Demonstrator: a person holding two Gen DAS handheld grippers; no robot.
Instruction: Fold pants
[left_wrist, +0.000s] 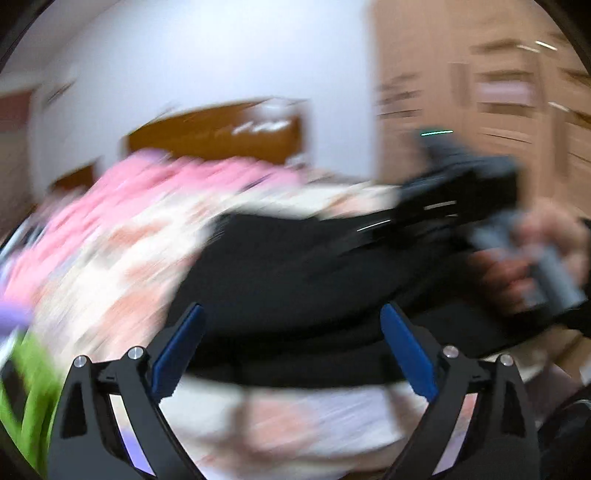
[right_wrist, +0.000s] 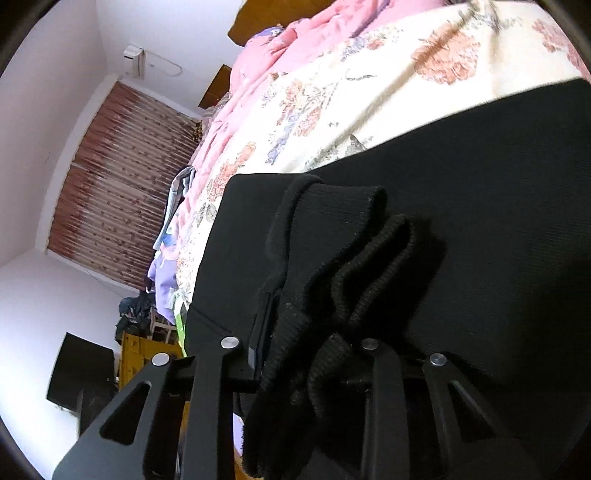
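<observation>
Black pants (left_wrist: 295, 280) lie on a floral bedsheet (left_wrist: 122, 266); the left wrist view is blurred by motion. My left gripper (left_wrist: 291, 332) is open, its blue pads (left_wrist: 177, 350) apart just above the pants' near edge, holding nothing. In the right wrist view the pants (right_wrist: 480, 221) spread over the bed, and my right gripper (right_wrist: 314, 332) is shut on a bunched ribbed cuff (right_wrist: 343, 266) of the pants, which hides the fingertips. The right gripper also shows in the left wrist view (left_wrist: 461, 192), held by a hand (left_wrist: 517, 266).
A pink blanket (right_wrist: 295, 40) lies at the bed's far side near a wooden headboard (left_wrist: 221, 129). A wooden wardrobe (left_wrist: 480, 92) stands at the right. Patterned curtains (right_wrist: 122, 177), a yellow crate (right_wrist: 144, 354) and a dark screen (right_wrist: 81, 369) stand beyond the bed.
</observation>
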